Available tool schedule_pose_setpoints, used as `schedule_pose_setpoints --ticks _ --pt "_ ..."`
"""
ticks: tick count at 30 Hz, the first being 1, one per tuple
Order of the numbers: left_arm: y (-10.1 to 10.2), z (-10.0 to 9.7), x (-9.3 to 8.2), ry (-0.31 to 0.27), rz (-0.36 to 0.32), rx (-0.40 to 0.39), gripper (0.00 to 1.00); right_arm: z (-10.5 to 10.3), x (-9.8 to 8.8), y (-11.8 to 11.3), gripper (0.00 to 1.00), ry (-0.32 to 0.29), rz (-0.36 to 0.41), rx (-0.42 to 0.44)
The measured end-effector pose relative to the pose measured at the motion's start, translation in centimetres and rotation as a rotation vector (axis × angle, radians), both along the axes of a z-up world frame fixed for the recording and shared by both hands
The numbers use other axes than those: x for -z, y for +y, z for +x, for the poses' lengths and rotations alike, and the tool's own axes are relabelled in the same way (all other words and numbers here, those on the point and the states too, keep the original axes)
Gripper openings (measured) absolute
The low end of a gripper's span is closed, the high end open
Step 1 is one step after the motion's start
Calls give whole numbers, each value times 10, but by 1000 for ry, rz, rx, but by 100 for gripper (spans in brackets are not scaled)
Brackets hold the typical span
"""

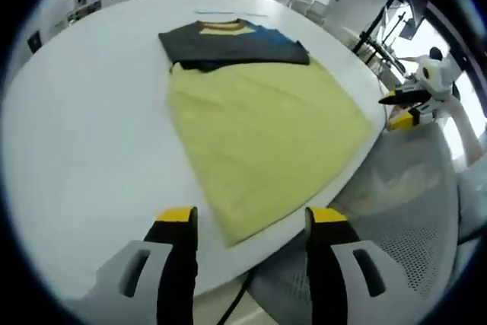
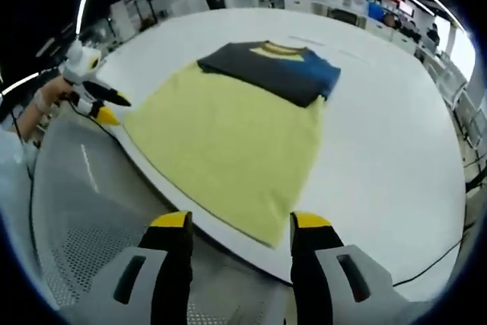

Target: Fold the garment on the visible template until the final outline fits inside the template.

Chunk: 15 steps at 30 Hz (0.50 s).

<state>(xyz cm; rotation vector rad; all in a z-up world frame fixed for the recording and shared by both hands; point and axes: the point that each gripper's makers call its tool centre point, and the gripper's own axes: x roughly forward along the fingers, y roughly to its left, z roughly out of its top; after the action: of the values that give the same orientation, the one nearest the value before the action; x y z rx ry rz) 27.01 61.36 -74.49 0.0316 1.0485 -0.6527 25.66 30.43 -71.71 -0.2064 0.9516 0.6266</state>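
White tabletop (image 1: pixel 84 150), round-edged, seen from its near rim in both views. On it lies a garment (image 1: pixel 262 131): a pale yellow body spread flat across the centre of the left gripper view, its lower corner reaching the tabletop's edge at lower centre; a dark grey folded part with a blue patch and a yellow neckline lies across its upper end, at upper centre of the frame. In the right gripper view the same garment (image 2: pixel 228 138) occupies the centre, dark folded part toward the top, yellow corner at the near rim. Left hand-held gripper (image 1: pixel 251 222): jaws black with yellow tips, standing apart at the bottom of the left gripper view, nothing between them, just short of the garment's lower corner. Right hand-held gripper (image 2: pixel 237 226): jaws likewise parted and empty at the bottom of the right gripper view, beside the yellow hem. Grey mesh chair (image 2: pixel 84 211) below the tabletop's rim, lower left of the right gripper view. Desks and people blurred in the background along the top.
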Motion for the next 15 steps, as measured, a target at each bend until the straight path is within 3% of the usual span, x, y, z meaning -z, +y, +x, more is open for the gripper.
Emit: schedule_pose_setpoints --ticks 15 --pt "8 0 14 57 18 -31 32 -2 20 -7 44 66 -14 13"
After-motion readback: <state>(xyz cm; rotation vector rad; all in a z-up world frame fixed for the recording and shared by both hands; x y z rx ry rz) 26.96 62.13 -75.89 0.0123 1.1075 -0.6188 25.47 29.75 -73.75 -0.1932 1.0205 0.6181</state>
